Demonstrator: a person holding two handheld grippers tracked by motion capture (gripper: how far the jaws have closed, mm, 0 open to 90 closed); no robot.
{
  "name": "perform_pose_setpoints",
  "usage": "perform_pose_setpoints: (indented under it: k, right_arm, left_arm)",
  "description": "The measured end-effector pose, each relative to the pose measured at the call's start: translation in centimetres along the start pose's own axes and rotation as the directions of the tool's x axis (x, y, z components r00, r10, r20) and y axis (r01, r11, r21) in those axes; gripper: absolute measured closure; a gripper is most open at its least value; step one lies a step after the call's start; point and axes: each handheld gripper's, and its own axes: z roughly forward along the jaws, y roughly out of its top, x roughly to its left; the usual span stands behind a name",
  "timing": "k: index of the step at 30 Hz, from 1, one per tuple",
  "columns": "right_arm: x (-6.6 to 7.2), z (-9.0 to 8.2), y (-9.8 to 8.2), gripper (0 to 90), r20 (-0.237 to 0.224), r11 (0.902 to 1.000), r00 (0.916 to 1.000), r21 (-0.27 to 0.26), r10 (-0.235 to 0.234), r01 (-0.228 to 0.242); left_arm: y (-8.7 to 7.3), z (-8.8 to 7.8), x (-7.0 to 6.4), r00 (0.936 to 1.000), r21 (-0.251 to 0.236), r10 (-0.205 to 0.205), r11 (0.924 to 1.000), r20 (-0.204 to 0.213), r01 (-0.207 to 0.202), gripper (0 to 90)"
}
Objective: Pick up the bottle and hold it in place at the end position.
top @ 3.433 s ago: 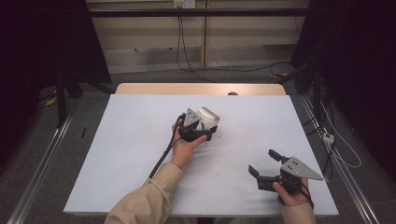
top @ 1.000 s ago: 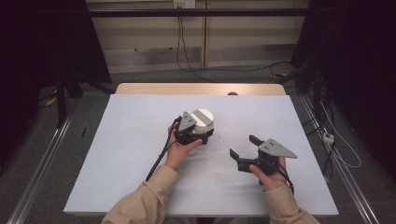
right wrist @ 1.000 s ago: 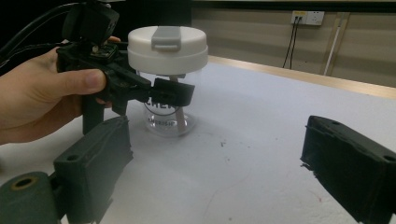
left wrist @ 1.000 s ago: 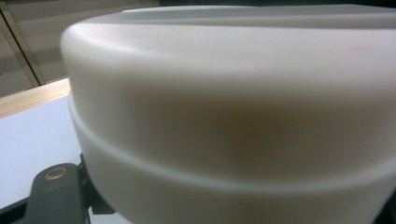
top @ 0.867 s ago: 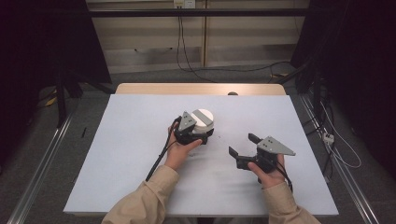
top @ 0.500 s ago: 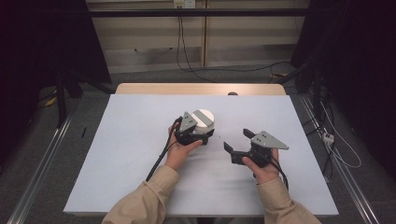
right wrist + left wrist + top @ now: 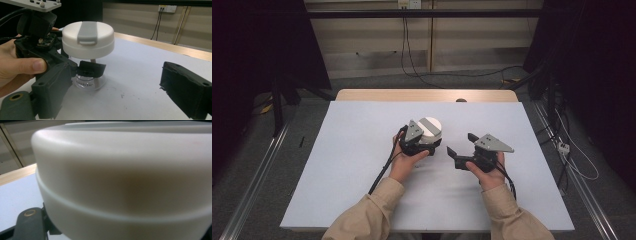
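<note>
1. A clear jar (image 7: 87, 82) with a wide white lid (image 7: 430, 129) stands upright on the white tabletop (image 7: 342, 160), a little beyond its middle in the high view.
2. The lid (image 7: 88, 42) carries a grey tab (image 7: 87, 32) across its top, and the clear body below it bears small printed lettering near the base.
3. The left hand-held gripper (image 7: 418, 142) is clamped on the jar, its black jaws pressed against the clear body below the lid.
4. In the right gripper view one black pad (image 7: 91, 69) of the left hand-held gripper lies across the front of the glass, just under the lid's rim.
5. The left hand (image 7: 404, 162) wraps the body of that hand-held gripper from the near side, and its cable (image 7: 384, 167) trails back over the tabletop toward the person.
6. In the left gripper view the white lid (image 7: 125, 177) sits very close to the camera, with a ridge running around its side.
7. The right hand-held gripper (image 7: 461, 149) stands just to the right of the jar, apart from it, with its jaws spread wide and nothing between them.
8. Its jaws point toward the jar, and the right hand (image 7: 486, 172) holds it from below with the grey three-cornered plate (image 7: 494, 143) on top.
9. Both sleeves (image 7: 367, 215) are tan and come in from the near edge of the tabletop.
</note>
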Motion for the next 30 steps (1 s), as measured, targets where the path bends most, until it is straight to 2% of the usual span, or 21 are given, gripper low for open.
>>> perform_pose_setpoints:
  k: [6, 10, 16, 21, 30]
  right_arm:
    - [0.0, 0.4, 0.5, 19.8, -0.010, 1.0000, 0.9999, 0.006, 0.007, -0.007]
    - [0.1, 0.7, 0.6, 21.1, -0.023, 0.9997, 0.9996, 0.016, 0.019, -0.019]
    - [0.3, 1.1, 0.8, 22.4, -0.034, 0.9995, 0.9994, 0.028, 0.012, -0.011]
    - [0.5, 1.3, 0.9, 27.9, -0.047, 0.9993, 0.9988, 0.036, 0.010, -0.009]
    - [0.4, 1.6, 1.1, 55.8, -0.091, 0.9986, 0.9956, 0.050, 0.022, -0.017]
  left_arm:
    - [0.0, 0.0, 0.0, 1.0000, 0.000, 0.000, 1.0000, 0.000, 0.000, 18.7]
    - [0.0, 0.0, -0.1, 1.0000, 0.001, 0.003, 1.0000, -0.001, -0.003, 18.7]
    - [0.0, 0.0, -0.1, 1.0000, 0.001, 0.003, 1.0000, -0.002, -0.003, 18.7]
    - [0.0, 0.0, -0.1, 1.0000, 0.003, 0.008, 1.0000, -0.002, -0.008, 18.7]
    - [0.0, 0.0, -0.1, 1.0000, 0.004, 0.007, 1.0000, -0.003, -0.007, 18.7]
